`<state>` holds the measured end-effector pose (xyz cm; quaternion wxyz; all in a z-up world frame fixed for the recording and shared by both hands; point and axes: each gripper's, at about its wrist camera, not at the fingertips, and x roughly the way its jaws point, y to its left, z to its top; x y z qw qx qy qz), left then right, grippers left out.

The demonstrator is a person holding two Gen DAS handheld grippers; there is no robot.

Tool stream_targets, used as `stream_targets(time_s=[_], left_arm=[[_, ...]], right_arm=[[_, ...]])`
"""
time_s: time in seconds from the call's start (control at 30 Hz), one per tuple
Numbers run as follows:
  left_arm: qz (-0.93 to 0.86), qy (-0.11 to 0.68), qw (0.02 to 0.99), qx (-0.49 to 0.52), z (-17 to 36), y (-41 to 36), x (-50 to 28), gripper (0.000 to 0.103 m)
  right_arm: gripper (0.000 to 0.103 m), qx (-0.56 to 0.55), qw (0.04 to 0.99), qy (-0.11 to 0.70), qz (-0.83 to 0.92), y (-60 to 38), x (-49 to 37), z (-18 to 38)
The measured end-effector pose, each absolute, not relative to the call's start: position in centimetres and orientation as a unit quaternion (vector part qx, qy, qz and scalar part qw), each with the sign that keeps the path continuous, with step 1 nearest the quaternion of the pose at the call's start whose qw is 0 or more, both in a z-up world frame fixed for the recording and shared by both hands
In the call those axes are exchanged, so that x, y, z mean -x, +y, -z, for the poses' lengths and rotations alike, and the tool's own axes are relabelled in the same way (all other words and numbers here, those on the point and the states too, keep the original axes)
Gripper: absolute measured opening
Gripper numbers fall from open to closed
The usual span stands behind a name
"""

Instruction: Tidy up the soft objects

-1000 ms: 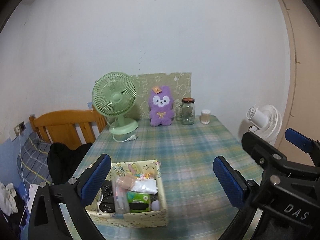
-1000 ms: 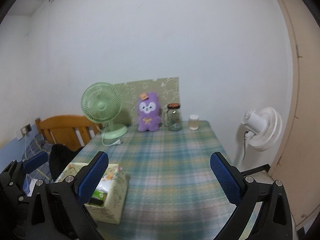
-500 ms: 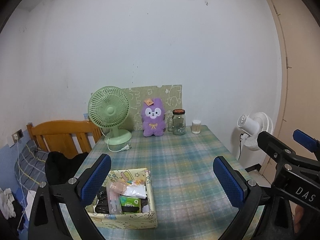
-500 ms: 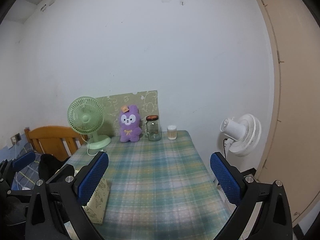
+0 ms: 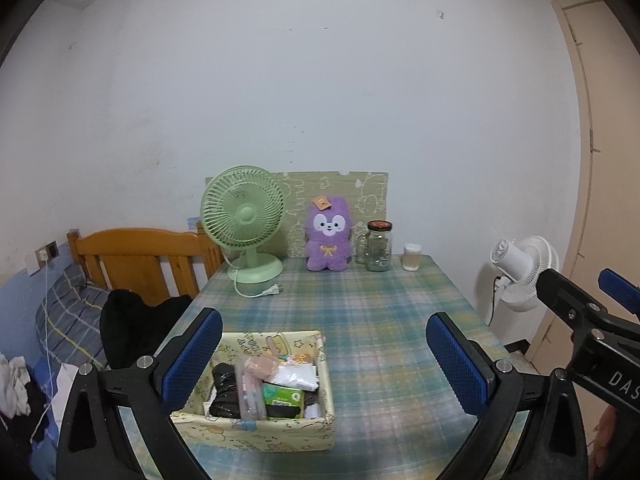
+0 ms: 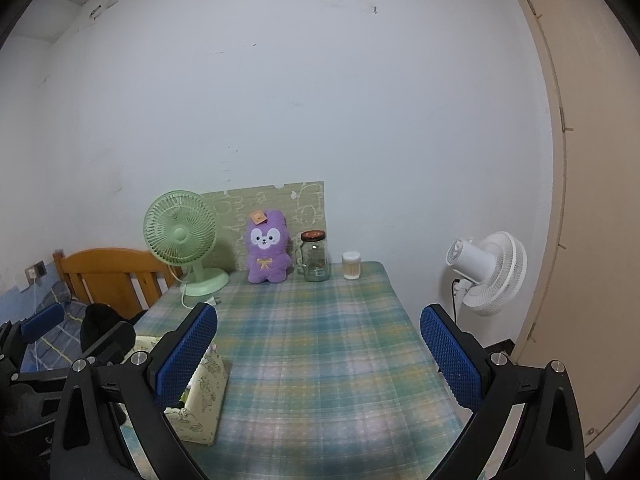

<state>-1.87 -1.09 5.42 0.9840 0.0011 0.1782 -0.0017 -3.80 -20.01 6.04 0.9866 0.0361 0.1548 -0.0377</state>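
Table [image 5: 380,320] with plaid cloth fills the view, wall behind. Far edge, left to right: green desk fan [image 5: 243,216], purple plush toy [image 5: 329,240] upright against a patterned board, glass jar [image 5: 378,246], small cotton-swab tub [image 5: 412,257]. Near edge, left: patterned storage box [image 5: 256,428], holding a black bundle, a clear pouch, a green tissue pack [image 5: 286,396] and white folded items. Left gripper [image 5: 324,364] held above the near edge, jaws wide apart, nothing between them; box sits just under its left finger. Right gripper [image 6: 316,356] alongside, jaws equally wide, empty. Judgement: soft packs lie in the box, plush stands well apart from it. This fits either a sort with the plush pending or a finished arrangement with grippers clear; no move indicated.
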Motion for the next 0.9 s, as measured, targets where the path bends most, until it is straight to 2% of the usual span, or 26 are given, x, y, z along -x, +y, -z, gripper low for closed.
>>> stream_targets(time_s=[0.9], left_arm=[[-0.009,0.185,0.983,0.011,-4.7,0.5,1.6,0.103]], right_arm=[[0.103,-0.003,0.985,0.165,0.038,-18.1,3.0,-5.3]])
